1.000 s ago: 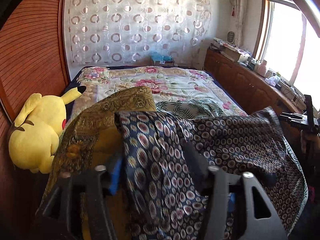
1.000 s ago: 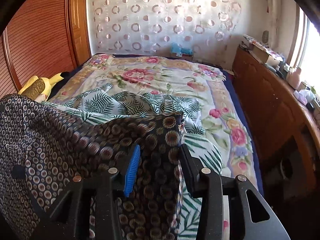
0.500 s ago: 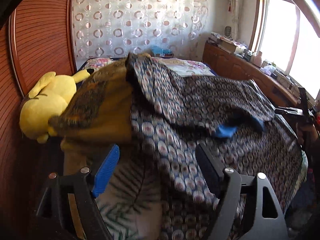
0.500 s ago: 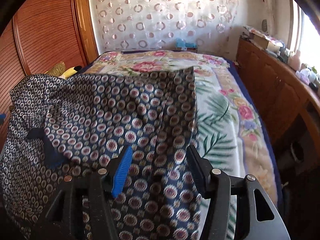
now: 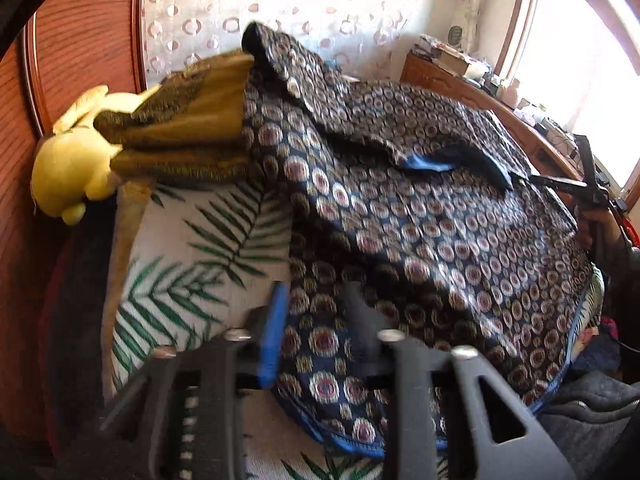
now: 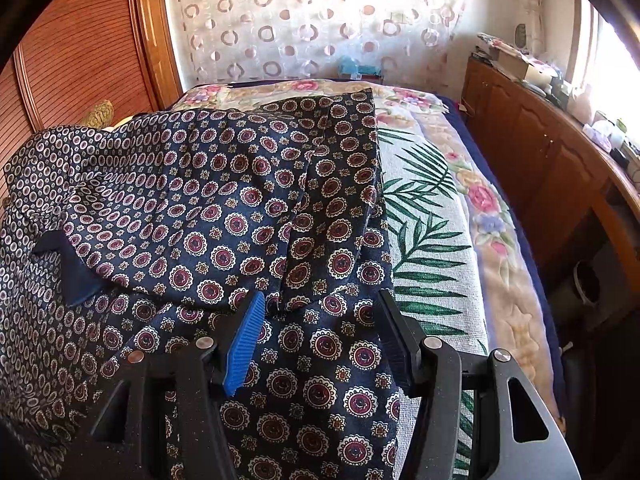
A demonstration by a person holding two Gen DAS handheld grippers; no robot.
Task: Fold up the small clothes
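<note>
Navy medallion-print silk garment on palm-leaf sheet: closing left gripper pinches hem; right gripper open, empty; fold edges square.

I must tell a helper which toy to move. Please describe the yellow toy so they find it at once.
Look at the wooden wall beside the bed. The yellow soft toy leans against it, partly under an olive-gold cloth. Nothing else there is plain bright yellow.

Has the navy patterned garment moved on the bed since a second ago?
Yes. In the right wrist view the garment was bunched low, short of the leaf-print cloth; now it lies spread toward the curtain, covering much of that cloth.
</note>
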